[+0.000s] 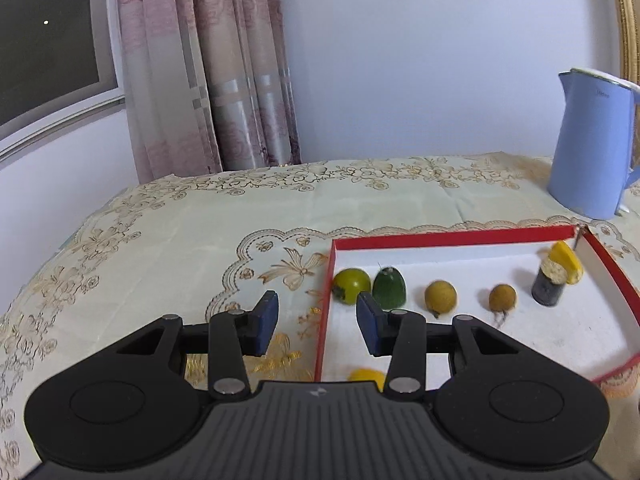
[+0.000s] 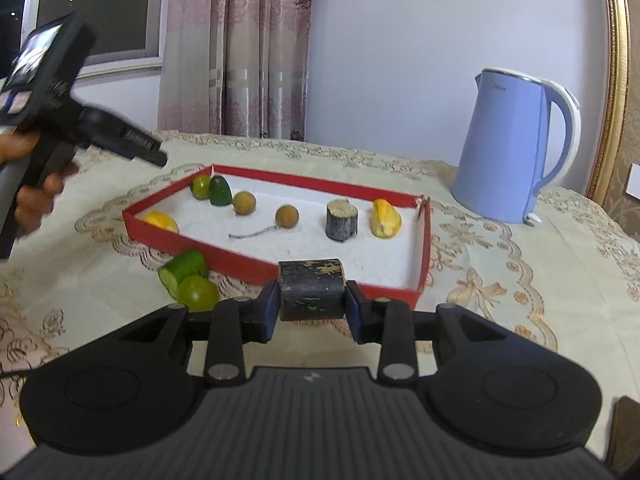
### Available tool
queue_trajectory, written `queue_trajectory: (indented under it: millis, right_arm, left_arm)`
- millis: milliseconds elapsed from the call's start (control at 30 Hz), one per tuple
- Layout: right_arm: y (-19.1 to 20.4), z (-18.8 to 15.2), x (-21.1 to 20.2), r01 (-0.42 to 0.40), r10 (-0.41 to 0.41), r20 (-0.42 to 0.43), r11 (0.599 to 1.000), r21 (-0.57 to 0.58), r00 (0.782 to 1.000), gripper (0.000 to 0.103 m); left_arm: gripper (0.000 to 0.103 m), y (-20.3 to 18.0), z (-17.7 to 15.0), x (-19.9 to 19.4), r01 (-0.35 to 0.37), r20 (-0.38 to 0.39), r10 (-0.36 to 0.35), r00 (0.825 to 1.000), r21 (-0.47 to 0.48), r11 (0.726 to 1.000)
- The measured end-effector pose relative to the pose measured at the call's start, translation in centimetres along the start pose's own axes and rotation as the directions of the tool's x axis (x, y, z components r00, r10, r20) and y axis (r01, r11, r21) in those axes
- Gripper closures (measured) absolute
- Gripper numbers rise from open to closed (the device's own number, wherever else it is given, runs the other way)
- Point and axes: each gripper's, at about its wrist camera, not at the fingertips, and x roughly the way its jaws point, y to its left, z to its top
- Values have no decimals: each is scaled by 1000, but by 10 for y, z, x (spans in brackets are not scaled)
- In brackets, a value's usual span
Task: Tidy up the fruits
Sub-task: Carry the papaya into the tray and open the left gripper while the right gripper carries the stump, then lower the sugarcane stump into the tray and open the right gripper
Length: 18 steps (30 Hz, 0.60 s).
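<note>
Black and flecked, a dark cylinder piece (image 2: 311,289) sat clamped in the right gripper (image 2: 311,312) near the red tray (image 2: 248,266); the left gripper (image 1: 317,326) hung parted, empty.

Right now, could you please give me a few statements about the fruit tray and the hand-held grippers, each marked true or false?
1. The right hand-held gripper clamps a dark cylinder piece. True.
2. The left hand-held gripper holds a fruit. False: nothing is between its pads.
3. The blue kettle stands inside the red tray. False: it stands beside the tray.
4. Two green pieces lie outside the tray. True.
</note>
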Motion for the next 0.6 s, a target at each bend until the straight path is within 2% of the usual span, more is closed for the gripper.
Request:
queue_trajectory:
  millis: [67,100,133,200,300,367,400,600]
  right_arm:
    - [-1,8,5,-1,1,3,1000,-3,1000,70]
    - [-2,11,8,-2,2,4,1000,-2,1000,70]
    - [-4,15,12,-6,6,4,1000,2,1000,70]
    - [-9,21,19,-8,8,3,1000,13,1000,70]
    - [-16,30,31,11,-11,0,1000,22,1000,70]
    - [-22,34,40,17,-17,-9,999,30,1000,70]
    - [-24,35,44,24,-24,-12,999,32,1000,70]
    - [-31,45,70,51,-50,-29,998,41,998,70]
  left_arm:
    - [60,-4,-8,-5,28,17,-28,999,4,1000]
    - [55,-7,-12,-6,45,31,-46,998,12,999]
    - [45,-11,-15,-6,53,42,-54,998,20,998]
    - [32,-17,-21,-5,51,72,-53,996,32,998]
    - [29,-22,-27,-4,35,116,-41,992,50,998]
    - [24,-21,-29,-4,38,135,-44,990,49,998]
    - [21,-21,-30,-3,35,137,-41,990,47,998]
    - [21,-11,-29,4,24,109,-25,994,12,1000]
